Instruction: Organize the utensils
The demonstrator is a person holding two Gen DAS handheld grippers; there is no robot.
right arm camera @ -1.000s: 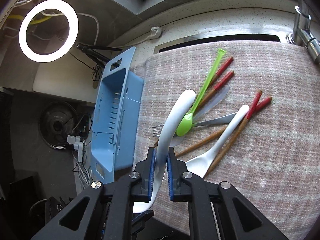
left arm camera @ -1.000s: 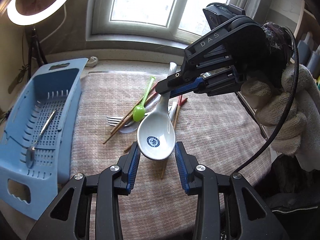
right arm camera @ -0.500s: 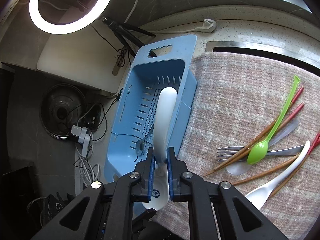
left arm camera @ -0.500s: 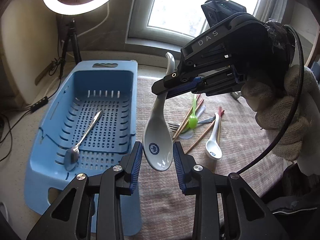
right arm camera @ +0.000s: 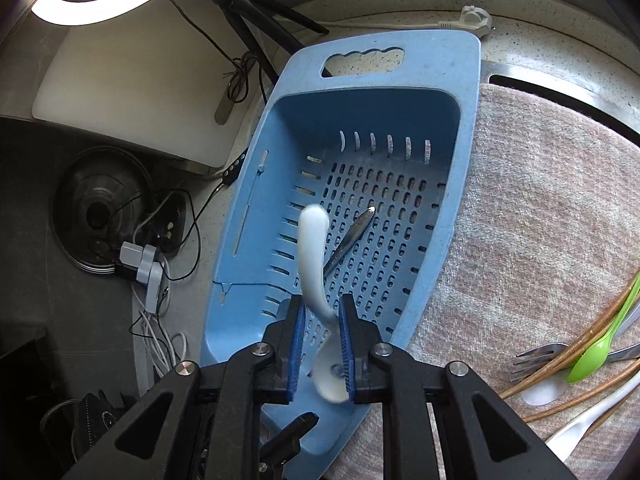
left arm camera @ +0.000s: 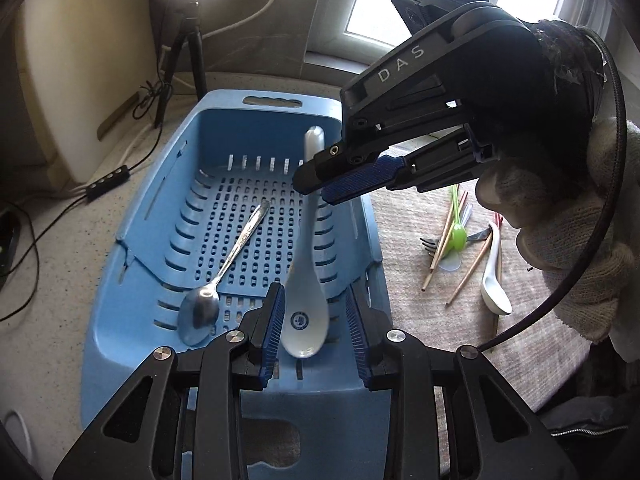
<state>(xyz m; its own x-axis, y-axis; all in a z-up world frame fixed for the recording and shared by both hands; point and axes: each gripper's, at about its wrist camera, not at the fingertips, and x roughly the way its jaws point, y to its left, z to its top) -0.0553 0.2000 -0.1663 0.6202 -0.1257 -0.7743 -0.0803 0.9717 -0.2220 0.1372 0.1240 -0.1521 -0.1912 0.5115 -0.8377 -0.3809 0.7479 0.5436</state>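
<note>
A white ceramic spoon (left arm camera: 306, 312) hangs over the blue basket (left arm camera: 160, 164), bowl down and handle up. Its bowl sits between the fingers of my left gripper (left arm camera: 316, 320), which is open, with a gap on the right side. My right gripper (left arm camera: 316, 190) is above, around the handle. In the right wrist view the jaws of the right gripper (right arm camera: 322, 340) are opening; the white spoon (right arm camera: 312, 256) is blurred and loose between the pads. A metal spoon (left arm camera: 236, 248) lies in the basket (right arm camera: 468, 120).
Right of the basket, a woven mat (right arm camera: 540, 220) holds a green spoon (right arm camera: 596, 352), a fork (right arm camera: 536, 356), wooden chopsticks (right arm camera: 580, 340) and another white spoon (left arm camera: 494, 280). A ring light tripod (left arm camera: 188, 40) and cables stand behind the basket. A gloved hand (left arm camera: 560, 220) holds the right gripper.
Both grippers carried the white spoon left, from above the mat to above the basket. The right jaws, shut on the handle before, have parted, and the spoon has sunk lower.
</note>
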